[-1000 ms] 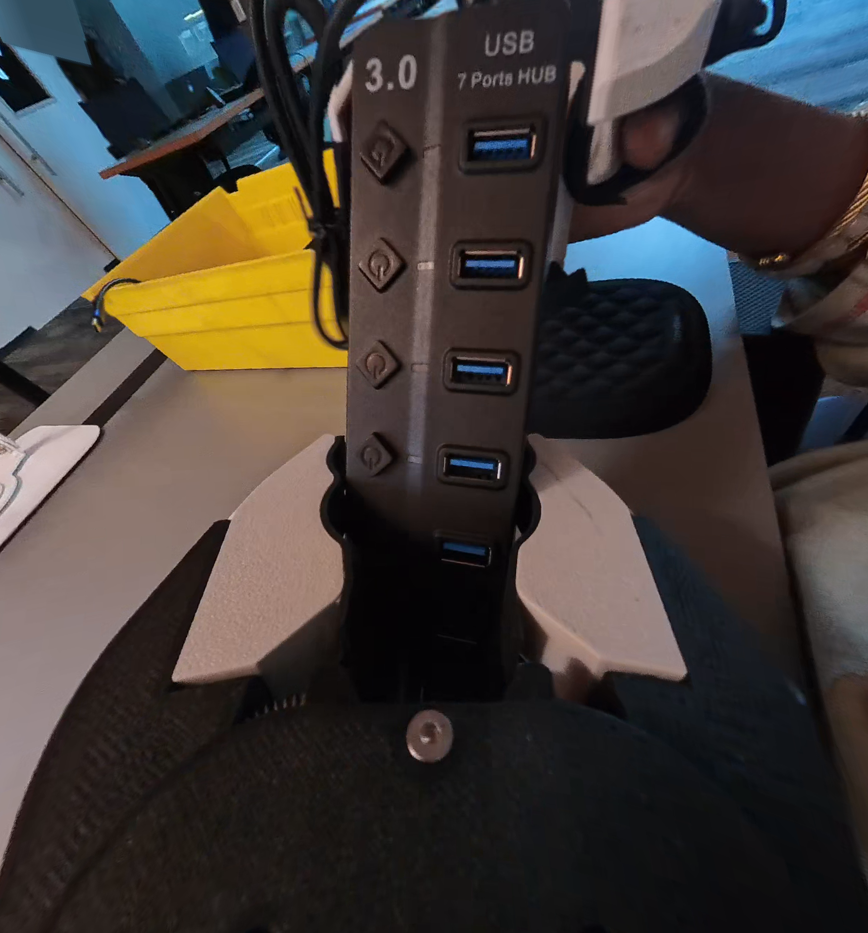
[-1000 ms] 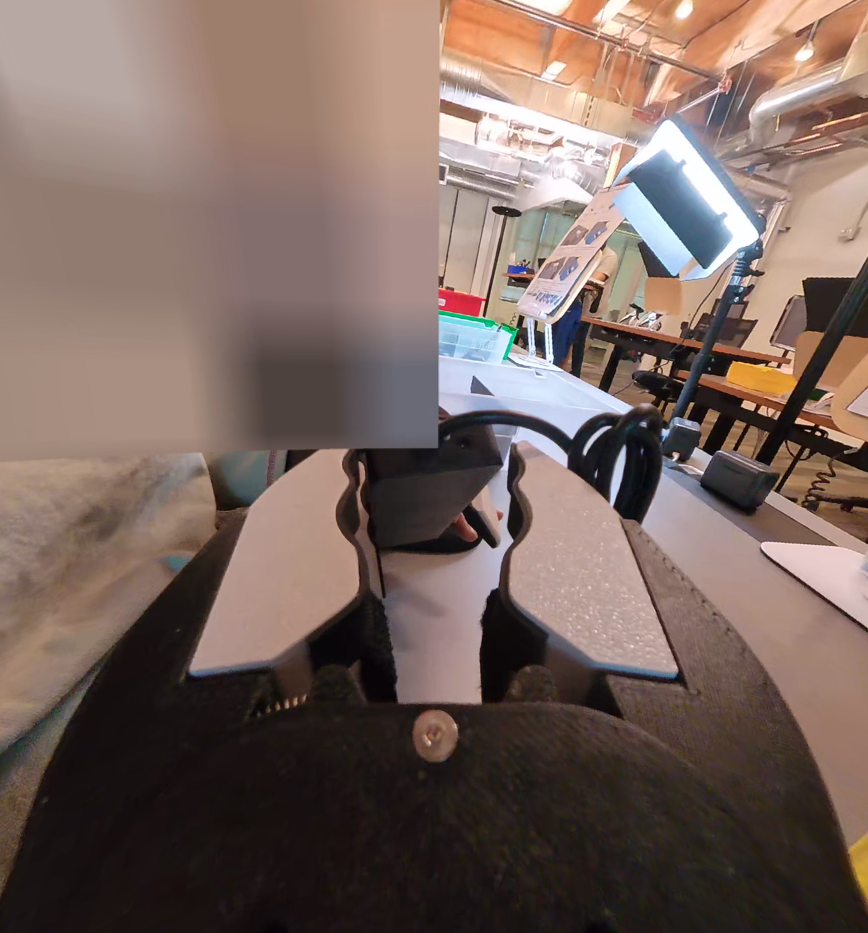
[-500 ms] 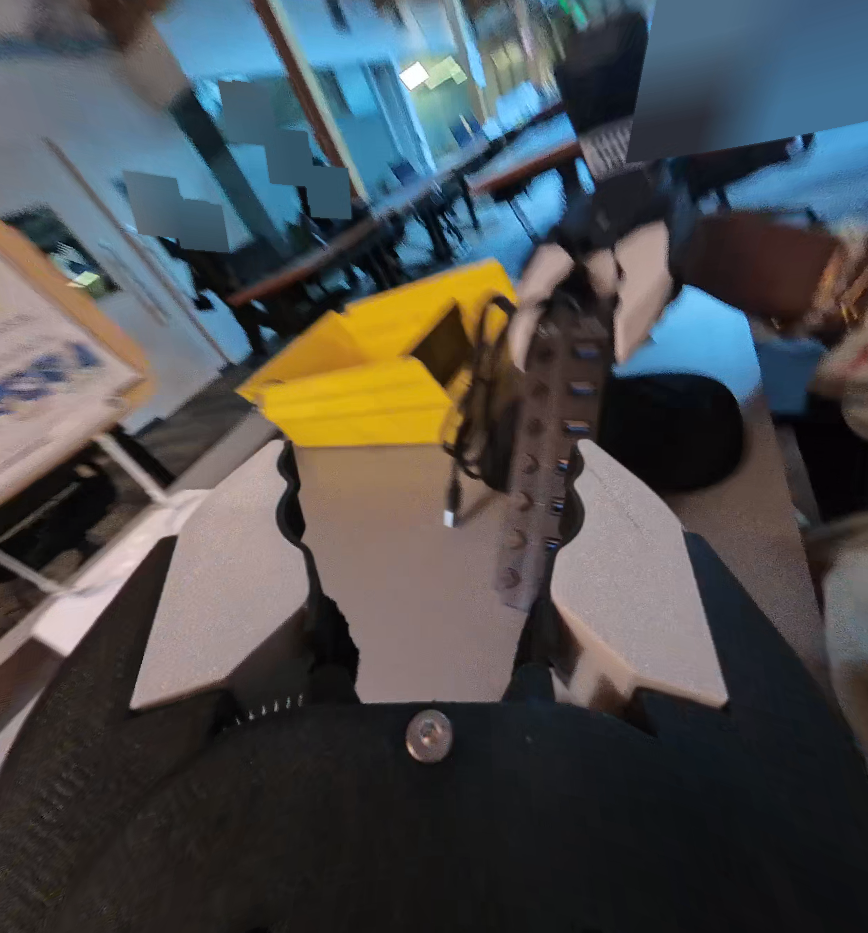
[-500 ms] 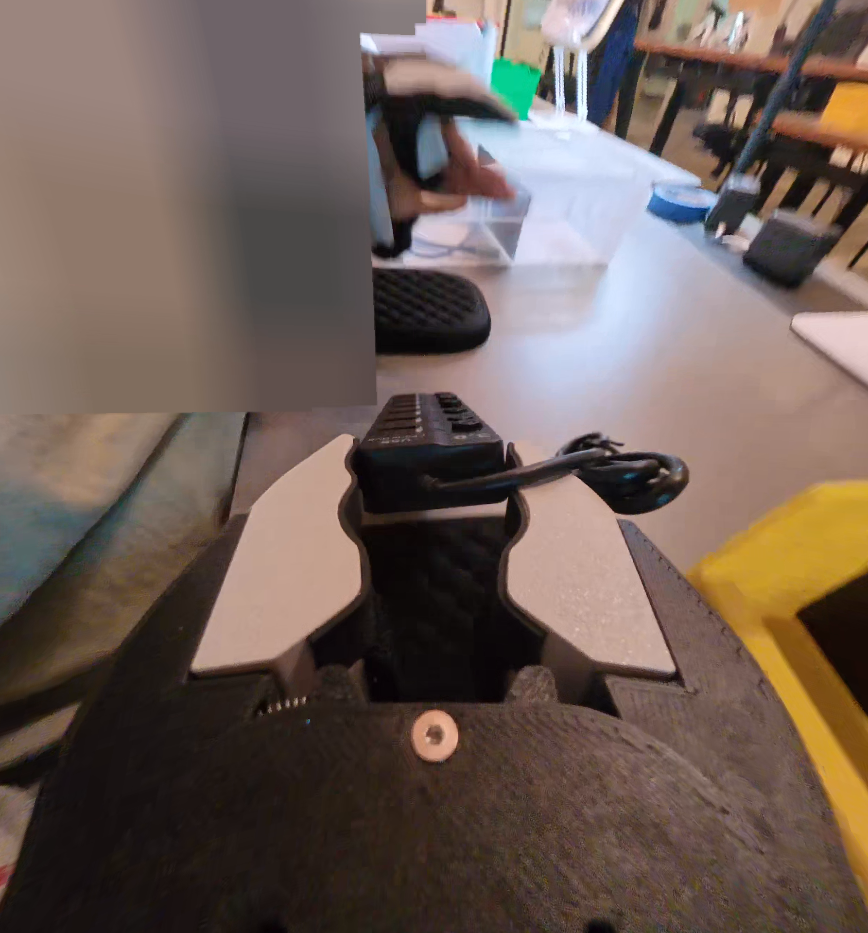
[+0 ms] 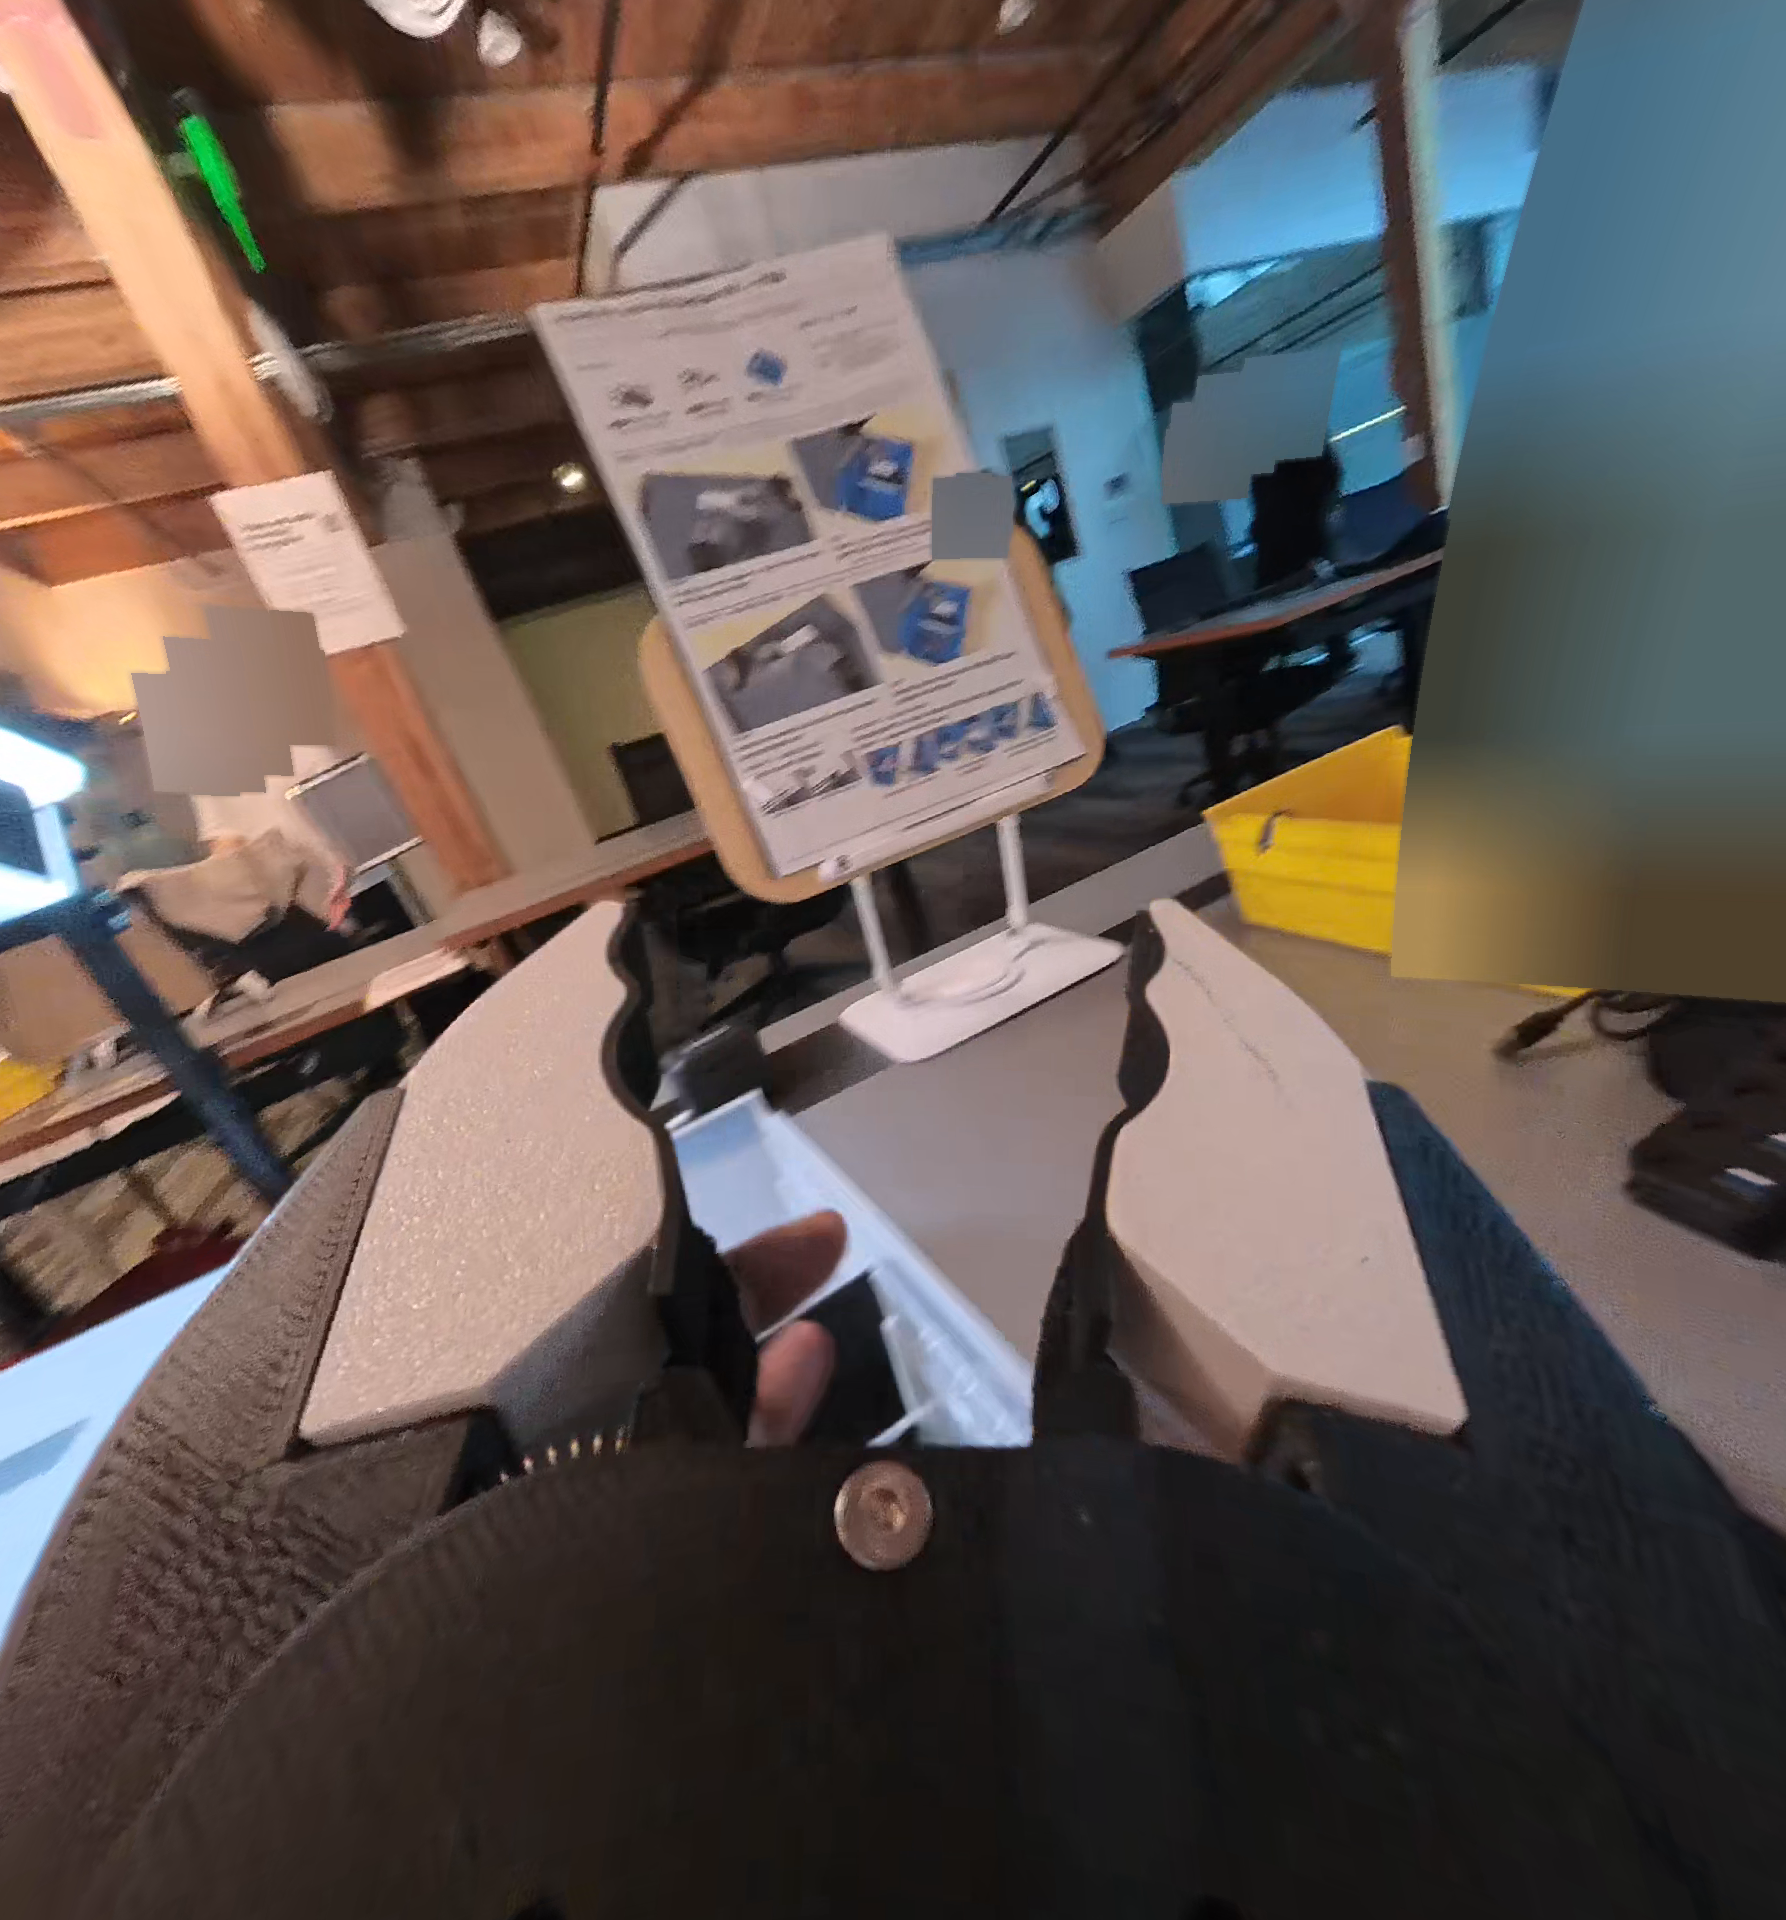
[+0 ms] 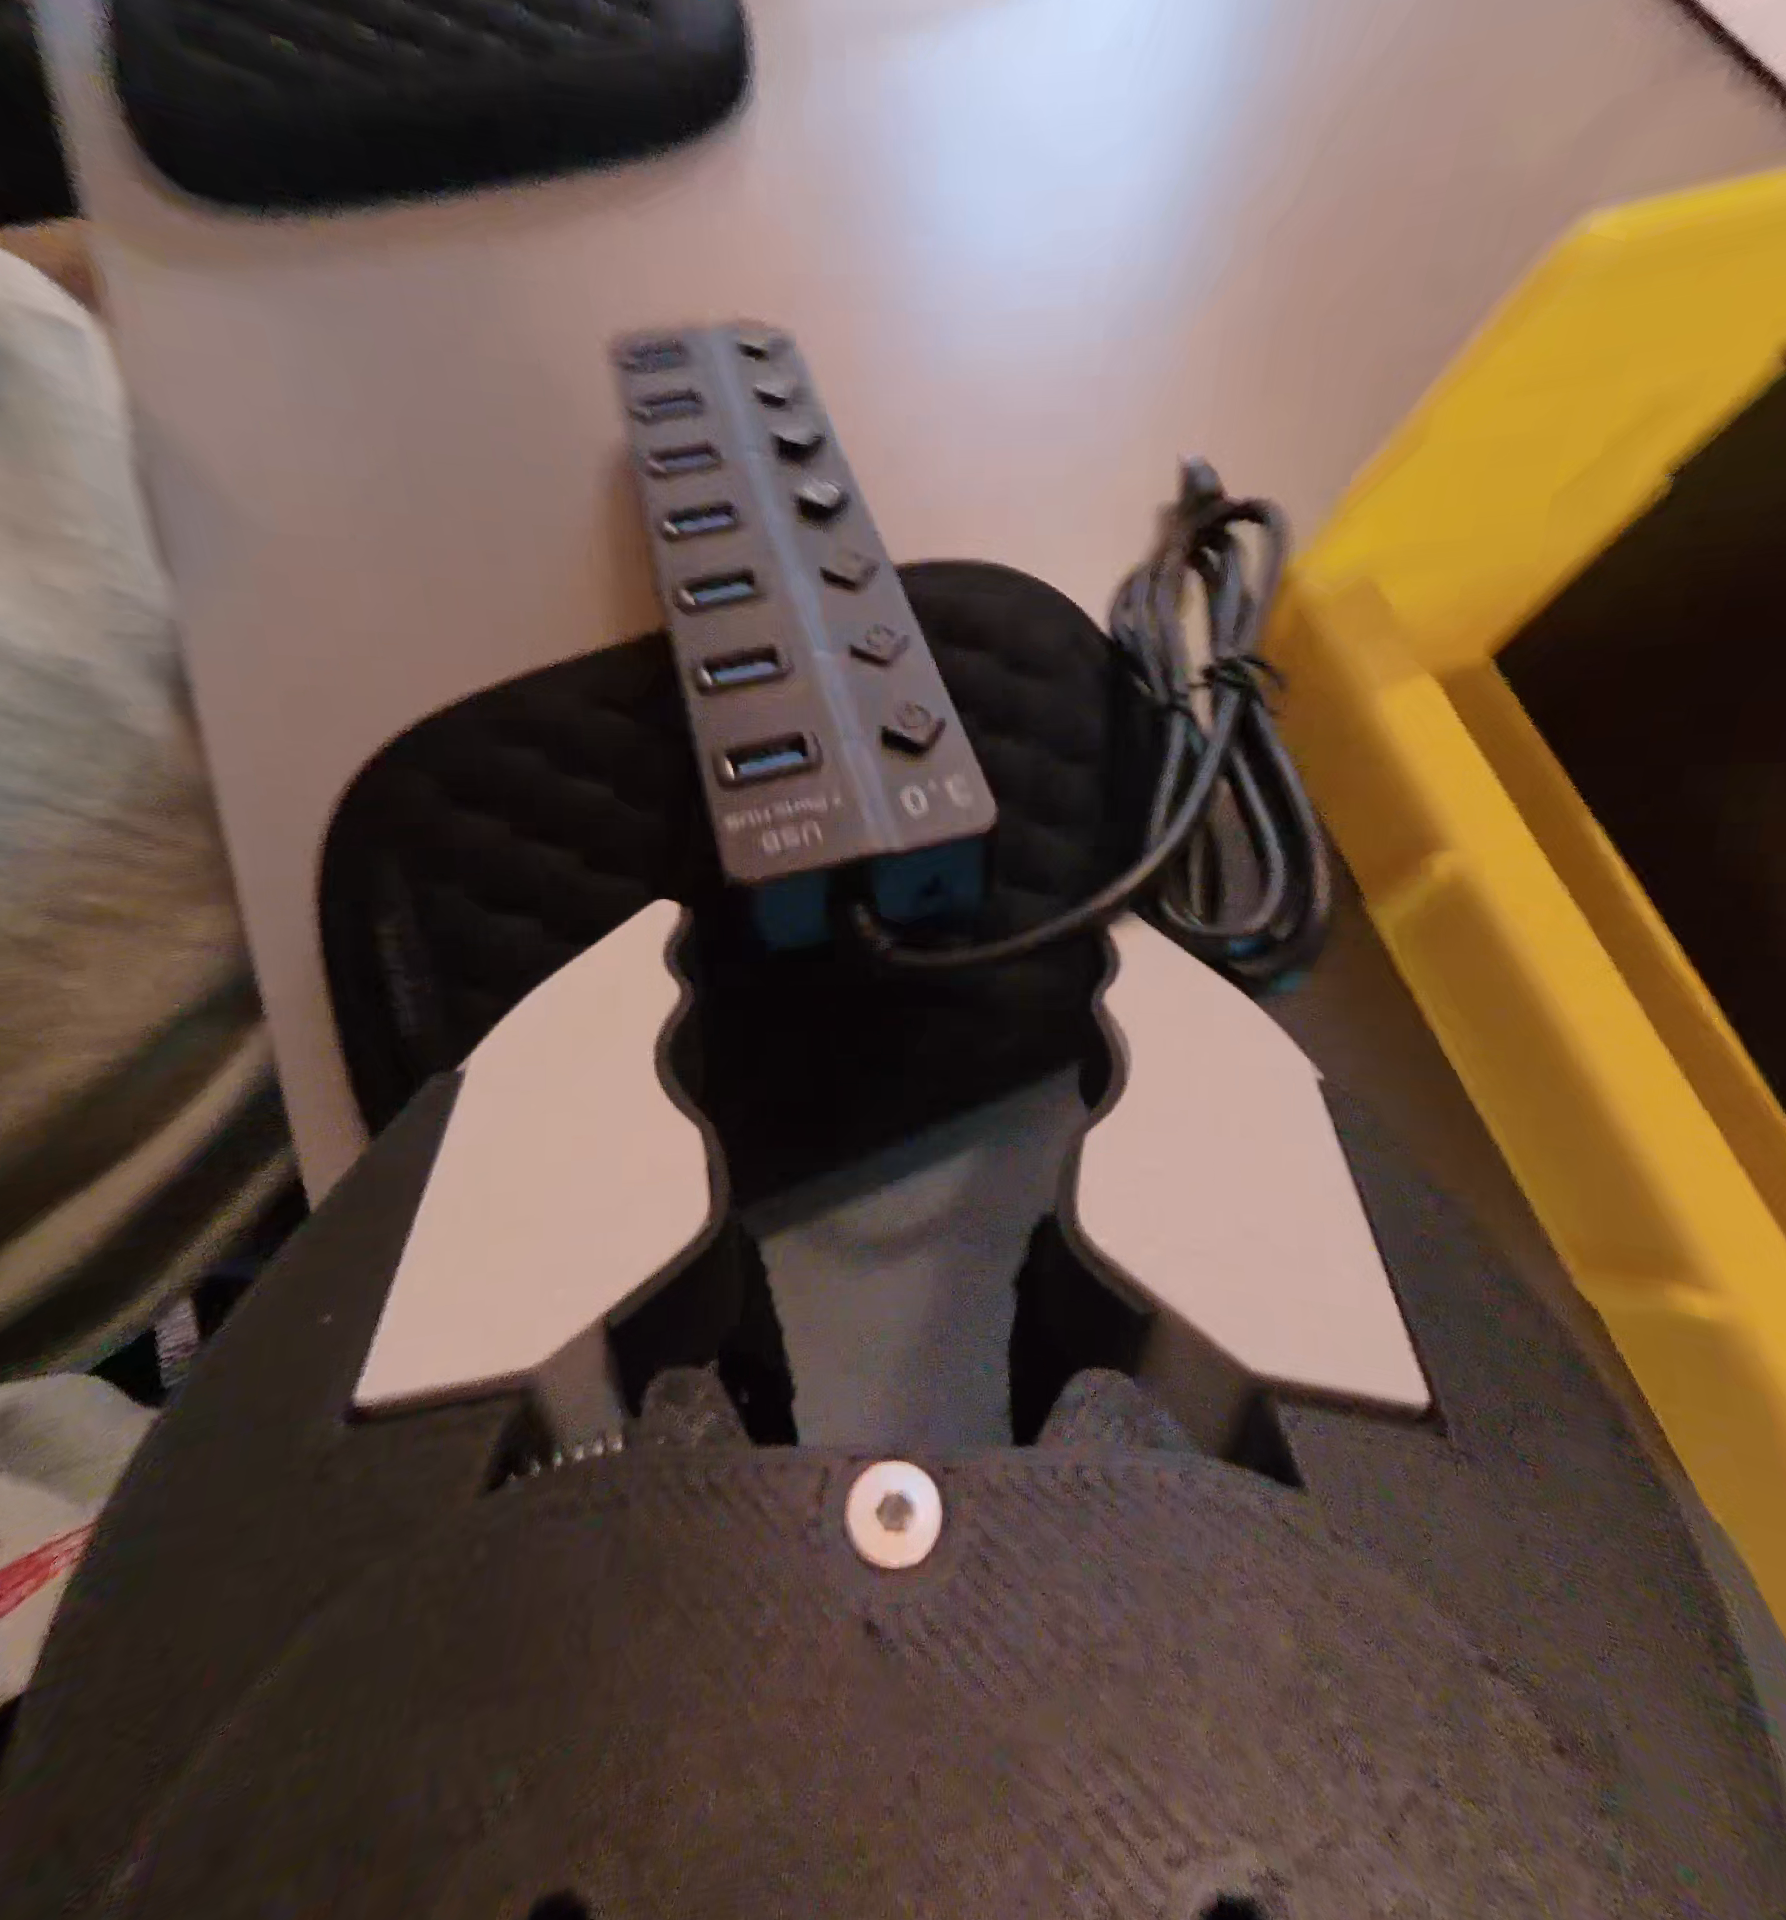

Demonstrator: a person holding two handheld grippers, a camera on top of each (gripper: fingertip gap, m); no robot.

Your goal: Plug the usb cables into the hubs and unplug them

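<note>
**Hub lying on the pad, both grippers spread and holding nothing**

The long black USB hub (image 6: 801,613) is lying flat, its near end resting on a black quilted pad (image 6: 515,831) and its far end reaching out over the smooth grey table (image 6: 972,260). Its matte plastic body is showing a row of blue-lined rectangular ports along one side and raised diamond-shaped buttons along the other. Its thin black cable (image 6: 1221,727), bundled in loops, is lying just beside a glossy yellow plastic bin (image 6: 1491,831).

The right gripper (image 6: 889,956) is hovering over the pad with its grainy grey fingers apart, gripping nothing. The left gripper (image 5: 884,935) is pointing up at a stand-mounted instruction board (image 5: 816,582), likewise spread wide and empty.
</note>
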